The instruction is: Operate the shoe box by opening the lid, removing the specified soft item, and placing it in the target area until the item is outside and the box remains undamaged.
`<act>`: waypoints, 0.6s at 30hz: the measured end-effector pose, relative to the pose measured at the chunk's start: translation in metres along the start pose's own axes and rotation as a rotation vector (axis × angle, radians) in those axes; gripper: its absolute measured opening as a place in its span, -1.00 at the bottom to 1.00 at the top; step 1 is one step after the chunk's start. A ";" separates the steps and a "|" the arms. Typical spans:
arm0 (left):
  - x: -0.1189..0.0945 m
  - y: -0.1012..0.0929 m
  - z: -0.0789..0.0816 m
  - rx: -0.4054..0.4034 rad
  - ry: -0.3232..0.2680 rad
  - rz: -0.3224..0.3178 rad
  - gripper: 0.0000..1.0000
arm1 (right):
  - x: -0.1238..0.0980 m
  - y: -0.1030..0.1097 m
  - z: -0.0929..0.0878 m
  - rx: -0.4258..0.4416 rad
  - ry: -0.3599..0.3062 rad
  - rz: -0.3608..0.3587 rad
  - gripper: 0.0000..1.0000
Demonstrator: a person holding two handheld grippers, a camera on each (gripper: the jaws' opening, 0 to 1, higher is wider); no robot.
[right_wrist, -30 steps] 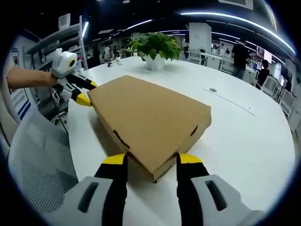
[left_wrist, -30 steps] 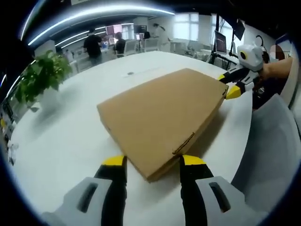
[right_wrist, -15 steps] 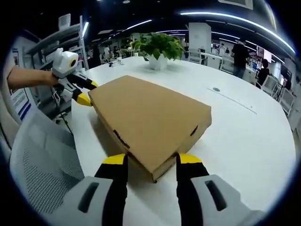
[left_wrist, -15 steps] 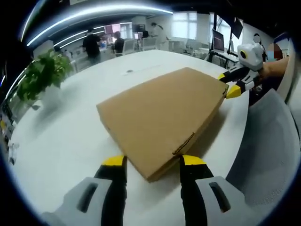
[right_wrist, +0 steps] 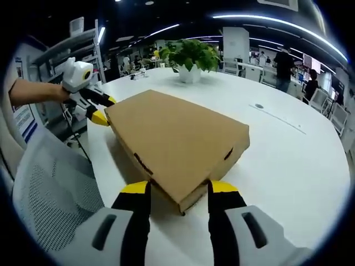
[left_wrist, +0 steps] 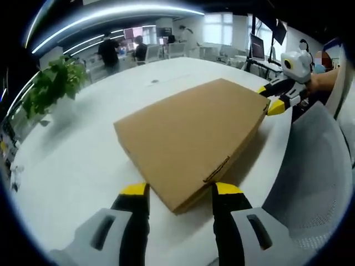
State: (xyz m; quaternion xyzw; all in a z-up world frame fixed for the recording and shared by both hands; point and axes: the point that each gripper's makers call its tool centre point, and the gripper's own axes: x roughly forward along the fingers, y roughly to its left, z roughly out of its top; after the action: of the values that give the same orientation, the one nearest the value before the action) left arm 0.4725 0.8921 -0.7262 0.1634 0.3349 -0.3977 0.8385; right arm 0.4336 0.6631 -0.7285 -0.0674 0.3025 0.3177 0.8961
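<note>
Shoe box [left_wrist: 191,138] lies flat on the white bench [left_wrist: 83,160], lid closed. My left gripper [left_wrist: 181,191] and right gripper [right_wrist: 173,190] each straddle opposite corners, fingers spread, gripping nothing. Over the last second only the views drifted slightly; the box held position, so opening hasn't begun. No readable print on the cardboard.
</note>
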 end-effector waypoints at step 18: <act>-0.011 -0.002 0.011 -0.023 -0.020 -0.008 -0.07 | -0.008 0.001 0.011 0.022 -0.026 -0.008 -0.22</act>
State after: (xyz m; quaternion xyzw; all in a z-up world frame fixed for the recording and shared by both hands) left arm 0.4705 0.8908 -0.7108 0.1485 0.3315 -0.3988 0.8420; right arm 0.4333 0.6634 -0.7152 -0.0544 0.2940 0.3118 0.9019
